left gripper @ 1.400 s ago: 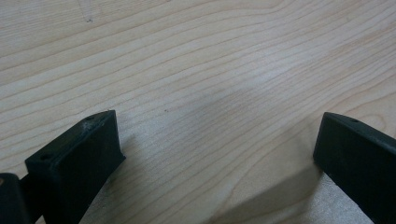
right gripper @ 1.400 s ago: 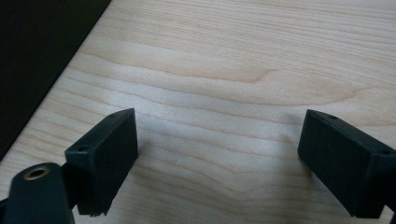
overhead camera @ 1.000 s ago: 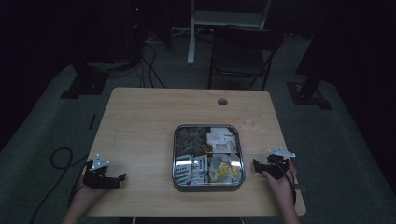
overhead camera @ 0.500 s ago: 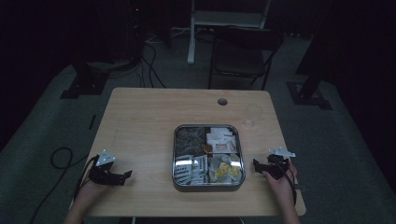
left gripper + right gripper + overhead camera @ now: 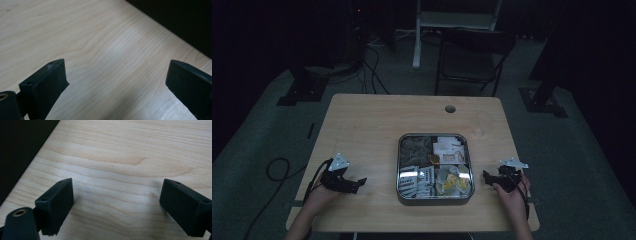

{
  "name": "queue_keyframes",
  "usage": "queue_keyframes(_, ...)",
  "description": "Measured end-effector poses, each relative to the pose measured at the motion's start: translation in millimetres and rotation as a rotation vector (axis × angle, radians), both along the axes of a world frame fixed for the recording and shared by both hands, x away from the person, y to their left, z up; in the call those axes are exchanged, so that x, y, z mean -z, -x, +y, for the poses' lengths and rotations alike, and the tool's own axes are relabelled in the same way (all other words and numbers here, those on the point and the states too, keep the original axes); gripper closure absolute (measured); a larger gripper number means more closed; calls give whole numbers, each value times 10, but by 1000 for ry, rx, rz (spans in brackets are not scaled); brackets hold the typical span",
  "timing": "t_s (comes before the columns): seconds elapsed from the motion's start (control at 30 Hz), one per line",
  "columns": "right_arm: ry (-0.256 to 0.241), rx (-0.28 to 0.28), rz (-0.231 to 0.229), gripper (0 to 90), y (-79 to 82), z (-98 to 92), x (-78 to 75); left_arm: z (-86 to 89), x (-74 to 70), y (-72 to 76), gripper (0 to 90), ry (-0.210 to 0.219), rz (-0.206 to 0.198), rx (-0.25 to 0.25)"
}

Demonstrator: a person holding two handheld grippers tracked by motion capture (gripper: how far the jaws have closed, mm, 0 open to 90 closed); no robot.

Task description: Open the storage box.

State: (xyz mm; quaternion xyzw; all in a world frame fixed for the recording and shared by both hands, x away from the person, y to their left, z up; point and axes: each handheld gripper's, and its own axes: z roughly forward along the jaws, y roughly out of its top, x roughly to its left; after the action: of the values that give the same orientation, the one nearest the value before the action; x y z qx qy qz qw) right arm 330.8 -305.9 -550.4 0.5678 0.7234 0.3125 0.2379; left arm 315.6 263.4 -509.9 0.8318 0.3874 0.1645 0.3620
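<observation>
A square metal tray (image 5: pixel 400 165) sits at the middle of the wooden table (image 5: pixel 372 125), holding several small packets: white, brown and yellow ones. My left gripper (image 5: pixel 360 183) rests near the table's front left, jaws pointing toward the tray and a hand's width short of it. In the left gripper view the left gripper (image 5: pixel 117 80) stands open over bare wood. My right gripper (image 5: pixel 486 176) lies just right of the tray, also pointing at it. The right gripper (image 5: pixel 117 202) is open in its own view, nothing between its jaws.
A round cable hole (image 5: pixel 450 108) is in the table's far side, and a faint clear cup (image 5: pixel 482 123) stands near the far right. A dark chair (image 5: pixel 472 60) and cables (image 5: pixel 372 75) lie on the floor beyond the table.
My left gripper has slid to the right, closer to the tray. The right gripper has stayed where it was.
</observation>
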Motion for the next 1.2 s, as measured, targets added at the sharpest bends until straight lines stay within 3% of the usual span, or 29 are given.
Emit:
queue_keyframes(0.6,0,0,0,116,0,0,0,-476,-207,-125,41,40,-34,164)
queue_keyframes(1.2,0,0,-1,116,0,0,0,-890,-339,-213,41,53,-70,268)
